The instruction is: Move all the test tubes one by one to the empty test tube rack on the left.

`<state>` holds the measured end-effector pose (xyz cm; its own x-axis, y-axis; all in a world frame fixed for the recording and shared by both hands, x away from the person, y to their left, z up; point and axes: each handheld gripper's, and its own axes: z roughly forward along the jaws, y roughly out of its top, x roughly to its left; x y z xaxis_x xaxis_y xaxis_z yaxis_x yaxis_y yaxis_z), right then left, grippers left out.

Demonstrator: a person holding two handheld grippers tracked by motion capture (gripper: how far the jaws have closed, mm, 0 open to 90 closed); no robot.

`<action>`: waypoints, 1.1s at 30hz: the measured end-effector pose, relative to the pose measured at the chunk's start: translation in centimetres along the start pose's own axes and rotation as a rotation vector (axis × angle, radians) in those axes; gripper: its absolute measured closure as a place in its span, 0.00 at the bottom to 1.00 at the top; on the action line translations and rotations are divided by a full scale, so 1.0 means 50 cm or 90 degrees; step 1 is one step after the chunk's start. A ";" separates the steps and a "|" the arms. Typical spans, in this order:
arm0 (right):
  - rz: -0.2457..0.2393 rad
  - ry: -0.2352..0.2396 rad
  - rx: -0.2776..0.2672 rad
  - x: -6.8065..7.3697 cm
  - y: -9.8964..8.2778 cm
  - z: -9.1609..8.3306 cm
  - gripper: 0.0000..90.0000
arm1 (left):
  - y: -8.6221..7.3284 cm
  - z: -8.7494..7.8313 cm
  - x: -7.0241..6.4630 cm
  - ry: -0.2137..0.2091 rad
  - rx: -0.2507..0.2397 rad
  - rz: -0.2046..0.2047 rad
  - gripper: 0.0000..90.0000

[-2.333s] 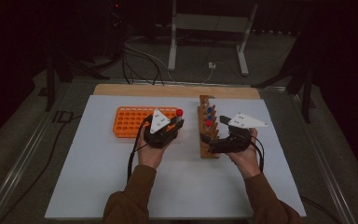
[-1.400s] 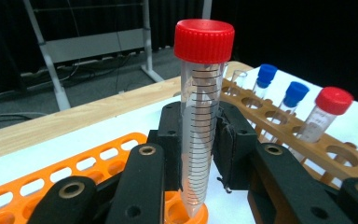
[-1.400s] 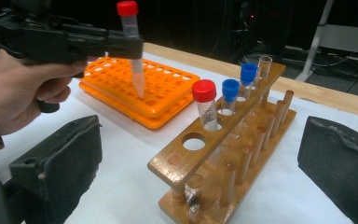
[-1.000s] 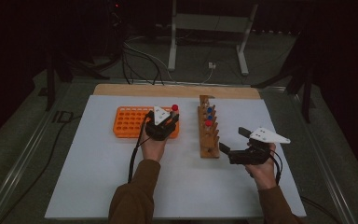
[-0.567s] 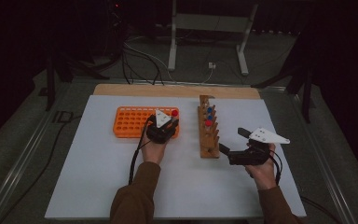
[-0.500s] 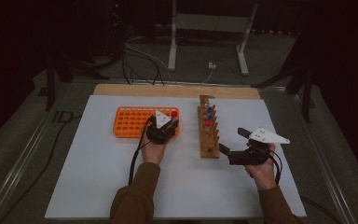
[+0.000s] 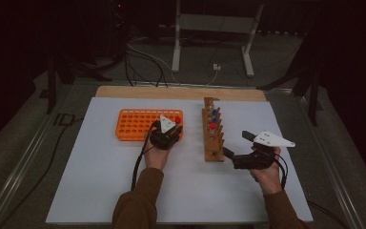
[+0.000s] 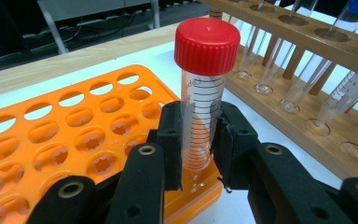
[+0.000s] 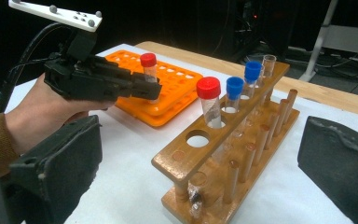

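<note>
The left tool [image 8: 199,154] is clamped on a red-capped tube [image 8: 204,93], its pads pressing the clear graduated wall low down, well under the cap. The tube stands upright over the near right corner of the orange rack [image 8: 74,140], next to the wooden rack [image 8: 317,93]. Its tip sits at or just inside a corner hole; the black pads hide the bottom, so I cannot tell how deep it has gone.

The step in hand looks like seating this tube in the orange rack. To do it well, keep the tube vertical and lower it straight down, so the tapered tip finds the hole instead of catching on the plastic between holes. Because the grip is low on the tube, the pads will meet the top of the rack before the tube is fully down. Let go only once the hole carries the tube, then lift the tool straight up so it does not drag the cap sideways.

The right tool [image 7: 240,151] rests off to the side, beside the near end of the wooden rack, with its jaws wide apart and nothing between them. It should stay clear of the capped tubes [image 9: 228,95] standing there. The white desk [image 7: 100,191] around both racks leaves room to work.
</note>
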<state>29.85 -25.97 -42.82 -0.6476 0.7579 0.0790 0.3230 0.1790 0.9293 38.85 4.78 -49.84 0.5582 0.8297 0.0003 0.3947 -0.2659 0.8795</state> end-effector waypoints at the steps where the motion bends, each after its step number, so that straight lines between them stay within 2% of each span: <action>1: 0.000 0.001 0.000 0.000 0.000 0.000 0.00 | 0.000 0.000 0.000 0.000 0.000 0.000 0.82; 6: 0.000 0.002 0.001 0.001 0.000 0.001 0.00 | -0.001 0.001 0.003 -0.004 0.006 -0.008 0.80; 9: 0.000 0.001 -0.001 0.001 0.001 0.000 0.00 | -0.003 -0.002 0.004 -0.011 0.006 -0.017 0.67; 13: 0.003 -0.002 -0.002 0.000 0.001 0.000 0.00 | 0.000 -0.017 0.008 -0.021 -0.007 -0.033 0.59; 17: 0.000 0.000 -0.002 0.002 0.002 0.002 0.00 | 0.005 -0.043 0.015 -0.037 -0.021 -0.051 0.54; 20: -0.003 -0.001 0.000 0.005 0.004 0.004 0.00 | 0.012 -0.064 0.021 -0.042 -0.026 -0.064 0.43; 24: -0.009 -0.001 -0.001 0.009 0.009 0.007 0.00 | 0.022 -0.099 0.028 -0.035 -0.046 -0.078 0.29; 27: -0.013 -0.002 -0.002 0.011 0.015 0.009 0.00 | 0.026 -0.128 0.033 -0.030 -0.061 -0.083 0.22; 33: -0.017 -0.009 0.000 0.007 0.026 0.020 0.00 | 0.020 -0.182 0.044 -0.033 -0.078 -0.082 0.14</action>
<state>30.71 -24.83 -41.92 -0.6463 0.7615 0.0498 0.3059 0.1987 0.9311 33.81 10.81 -44.61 0.5467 0.8260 -0.1372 0.3753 -0.0953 0.9220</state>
